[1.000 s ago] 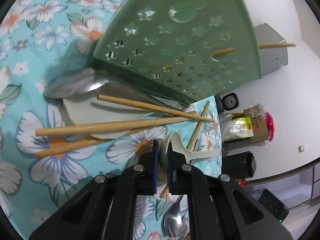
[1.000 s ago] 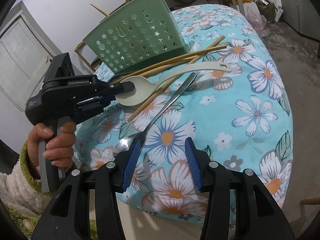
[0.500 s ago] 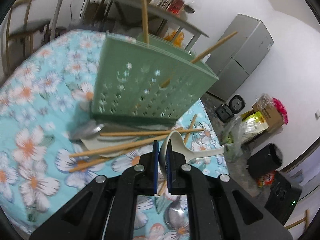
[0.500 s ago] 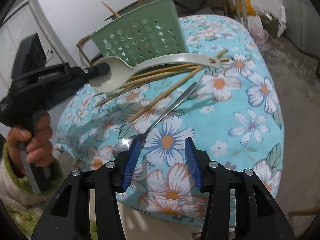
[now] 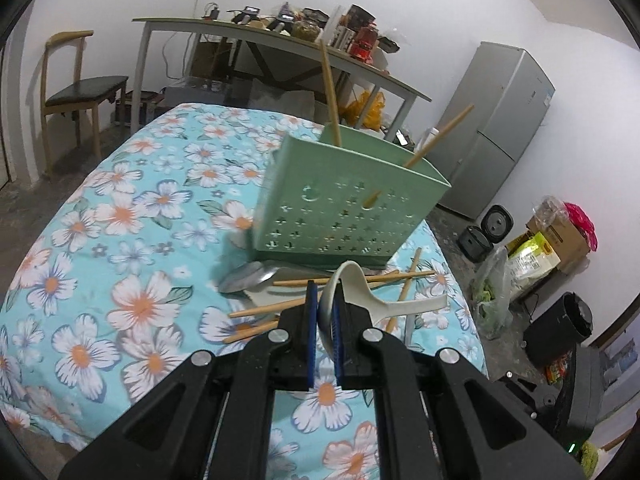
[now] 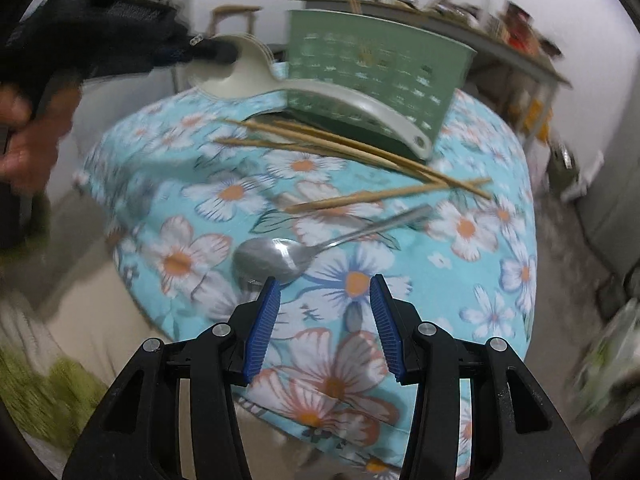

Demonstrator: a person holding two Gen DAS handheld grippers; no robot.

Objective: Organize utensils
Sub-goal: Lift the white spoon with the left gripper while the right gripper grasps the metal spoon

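My left gripper [image 5: 324,312] is shut on the bowl of a white plastic spoon [image 5: 360,292], which hangs above the floral tablecloth [image 5: 132,240]. The right wrist view shows that spoon [image 6: 320,92] held up in front of the green perforated holder [image 6: 372,68]. Two chopsticks [image 5: 330,100] stand in the holder [image 5: 344,208]. Several loose chopsticks [image 6: 340,148] lie in front of it. A metal spoon [image 6: 280,256] lies on the cloth just beyond my right gripper [image 6: 324,312], which is open with nothing between its fingers.
A second metal spoon [image 5: 248,278] and a white utensil [image 5: 272,296] lie under the chopsticks by the holder's base. Behind the table stand a chair [image 5: 76,92], a cluttered desk [image 5: 280,36] and a fridge [image 5: 492,128]. Bags and boxes [image 5: 532,248] sit on the floor at right.
My left gripper has risen with the white spoon, lifting it off the cloth and tilting up toward the holder's rim. My right gripper has rolled and shifted, and its view is blurred.
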